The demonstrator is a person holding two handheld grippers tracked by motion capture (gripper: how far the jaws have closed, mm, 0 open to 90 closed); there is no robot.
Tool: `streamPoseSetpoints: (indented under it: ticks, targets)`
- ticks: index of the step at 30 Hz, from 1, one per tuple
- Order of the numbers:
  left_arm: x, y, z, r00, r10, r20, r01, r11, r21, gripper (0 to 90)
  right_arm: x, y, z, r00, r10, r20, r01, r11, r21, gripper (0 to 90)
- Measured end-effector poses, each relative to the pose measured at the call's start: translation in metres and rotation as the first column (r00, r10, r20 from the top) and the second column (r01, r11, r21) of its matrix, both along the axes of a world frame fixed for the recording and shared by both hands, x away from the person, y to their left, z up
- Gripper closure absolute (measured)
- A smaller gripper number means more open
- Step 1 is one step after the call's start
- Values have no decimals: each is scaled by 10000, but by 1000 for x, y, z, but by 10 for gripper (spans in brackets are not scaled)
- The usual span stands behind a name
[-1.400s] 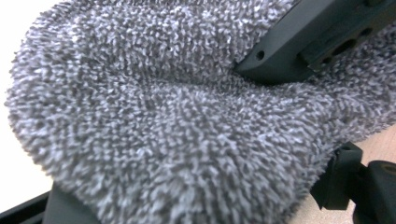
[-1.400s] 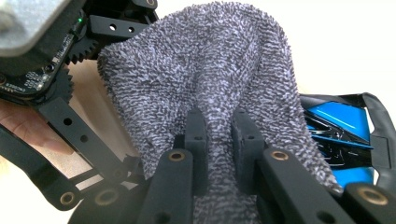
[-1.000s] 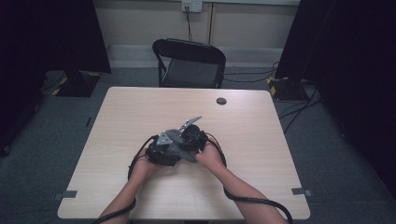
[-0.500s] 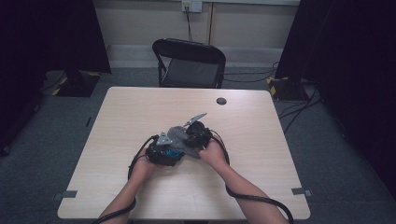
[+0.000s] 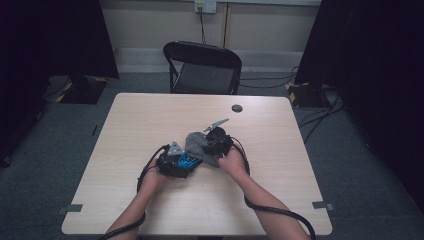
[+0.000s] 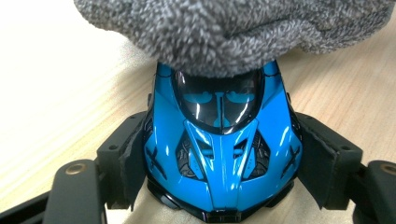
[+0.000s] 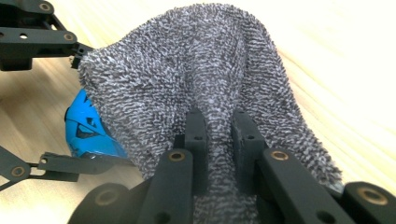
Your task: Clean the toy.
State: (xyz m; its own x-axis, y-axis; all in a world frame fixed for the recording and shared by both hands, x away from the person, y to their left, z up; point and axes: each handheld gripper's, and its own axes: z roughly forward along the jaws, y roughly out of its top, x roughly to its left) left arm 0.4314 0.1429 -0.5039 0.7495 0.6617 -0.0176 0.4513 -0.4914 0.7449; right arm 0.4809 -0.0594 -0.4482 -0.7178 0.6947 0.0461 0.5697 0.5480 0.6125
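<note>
On the wooden table [image 5: 280,165], the left gripper [image 5: 172,164] sits at about seven o'clock from the table's middle, held in the person's left hand [image 5: 155,177]. In the left gripper view its jaws are clamped on the flanks of a glossy blue toy car [image 6: 223,154], one black pad against each side, the car's nose pointing toward the camera. The car shows black windows and dark X-shaped marks on its bodywork; no lettering or brand can be read on it.

Just right of that, a grey terry cloth [image 5: 197,145] lies draped over the far end of the car, touching its roof. In the right gripper view the cloth [image 7: 201,93] rises as a crumpled hump, with the blue car peeking out at its nine o'clock side.

The right gripper [image 5: 216,142], at about five o'clock from the cloth's hump, has its jaws nearly together, pinching a fold of the cloth between them. A small dark disc [image 5: 237,108] lies near the table's far edge, at roughly one o'clock, well apart.
</note>
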Motion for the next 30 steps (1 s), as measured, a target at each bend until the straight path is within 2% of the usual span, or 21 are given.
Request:
streamPoseSetpoints:
  ticks: [10,20,23,30]
  targets:
    - [0,0,0,10000,-4,-3,4,10000,3,258,3,-5,1,9997,-184,169,188,9996,-232,799]
    - [0,0,0,10000,-1,-2,1,10000,0,258,6,-13,1,9991,-402,103,402,9992,50,799]
    - [0,0,0,10000,-6,-3,6,10000,2,258,7,-15,2,9985,-472,295,475,9988,-90,799]
    - [0,0,0,10000,1,1,-1,10000,1,258,9,-22,2,9975,-679,193,678,9977,40,799]
